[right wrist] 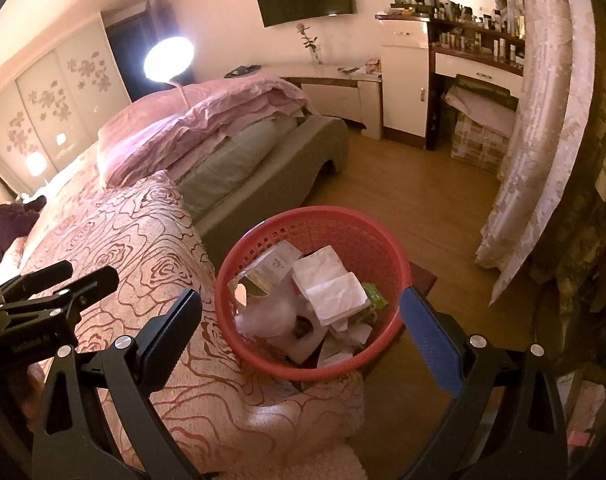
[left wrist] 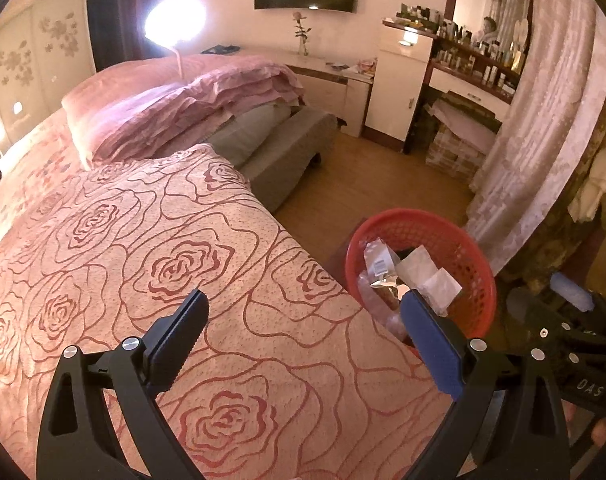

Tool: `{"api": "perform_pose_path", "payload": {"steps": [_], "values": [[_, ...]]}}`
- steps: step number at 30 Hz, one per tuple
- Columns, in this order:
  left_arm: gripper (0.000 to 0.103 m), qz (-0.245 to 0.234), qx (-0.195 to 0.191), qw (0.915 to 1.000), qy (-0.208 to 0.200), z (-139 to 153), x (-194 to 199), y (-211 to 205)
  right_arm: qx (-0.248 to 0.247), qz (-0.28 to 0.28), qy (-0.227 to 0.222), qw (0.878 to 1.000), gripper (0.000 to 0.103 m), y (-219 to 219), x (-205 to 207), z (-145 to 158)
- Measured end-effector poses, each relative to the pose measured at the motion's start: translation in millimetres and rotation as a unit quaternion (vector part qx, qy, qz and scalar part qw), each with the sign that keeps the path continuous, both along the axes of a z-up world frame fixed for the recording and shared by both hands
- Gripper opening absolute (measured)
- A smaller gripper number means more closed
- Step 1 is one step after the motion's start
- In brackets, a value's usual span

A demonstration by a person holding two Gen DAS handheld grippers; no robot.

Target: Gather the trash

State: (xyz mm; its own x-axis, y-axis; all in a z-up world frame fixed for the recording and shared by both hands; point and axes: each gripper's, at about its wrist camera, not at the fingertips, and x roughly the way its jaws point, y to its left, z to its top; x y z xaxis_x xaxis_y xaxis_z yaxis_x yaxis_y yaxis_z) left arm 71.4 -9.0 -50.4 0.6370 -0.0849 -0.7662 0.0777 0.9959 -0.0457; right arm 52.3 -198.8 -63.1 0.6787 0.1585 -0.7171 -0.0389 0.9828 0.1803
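Hovering over the red basket (right wrist: 239, 256), right gripper (right wrist: 303, 304) jaws spread, empty.

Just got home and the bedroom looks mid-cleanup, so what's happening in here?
Someone is collecting trash with a handheld tool in each hand. Both the left tool and the right tool are open and empty, held over the rose-patterned bedspread. The red basket beside the bed already holds papers and wrappers.
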Motion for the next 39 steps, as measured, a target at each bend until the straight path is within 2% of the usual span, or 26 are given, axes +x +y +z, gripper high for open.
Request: {"api": "perform_pose_path", "payload": {"steps": [39], "values": [[0.093,-0.001,0.01,0.9999,0.006,-6.7,-1.2,-2.3,0.0,0.004,0.007,1.0,0.096,1.9,-4.9,-5.5]]}}
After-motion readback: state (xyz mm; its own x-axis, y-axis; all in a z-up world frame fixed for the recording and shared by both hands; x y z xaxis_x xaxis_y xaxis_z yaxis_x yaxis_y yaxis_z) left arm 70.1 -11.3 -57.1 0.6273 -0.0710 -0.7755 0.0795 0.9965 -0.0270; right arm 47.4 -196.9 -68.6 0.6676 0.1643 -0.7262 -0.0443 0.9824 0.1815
